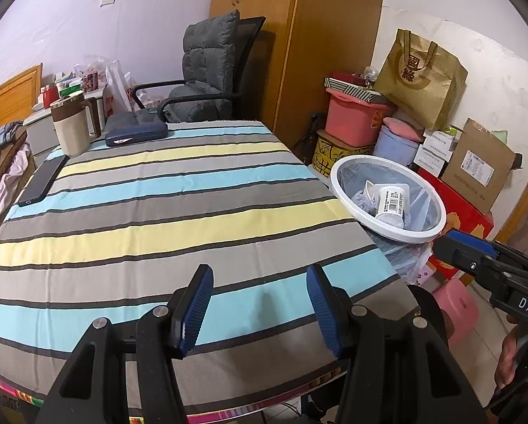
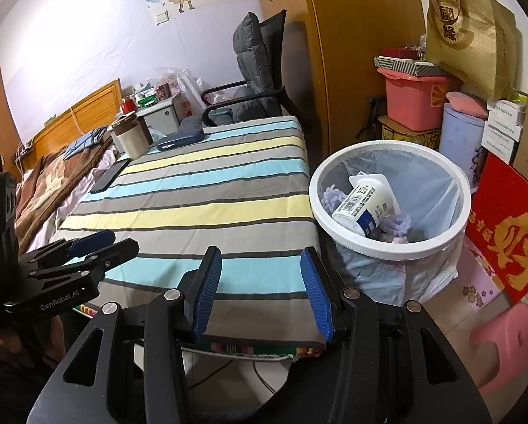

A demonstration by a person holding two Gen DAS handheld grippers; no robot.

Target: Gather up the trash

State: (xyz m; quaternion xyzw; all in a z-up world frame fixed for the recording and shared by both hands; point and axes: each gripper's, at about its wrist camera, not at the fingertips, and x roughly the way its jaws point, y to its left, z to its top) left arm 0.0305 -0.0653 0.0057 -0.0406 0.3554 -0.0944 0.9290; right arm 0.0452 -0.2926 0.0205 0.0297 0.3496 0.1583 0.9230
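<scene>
Both grippers, left gripper (image 1: 260, 304) and right gripper (image 2: 260, 288), are hovering with jaws apart, holding nothing. Trash, including a white plastic cup (image 2: 364, 208), is lying in the white round bin (image 2: 440, 247) right of the striped tabletop (image 1: 158, 212), which is showing no trash; collecting looks nearly finished.

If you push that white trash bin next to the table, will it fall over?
Probably it slides or wobbles first. The white trash bin looks like thin plastic holding only a white cup and some purple scraps, so it is likely light. A push near the rim might tip it.
</scene>
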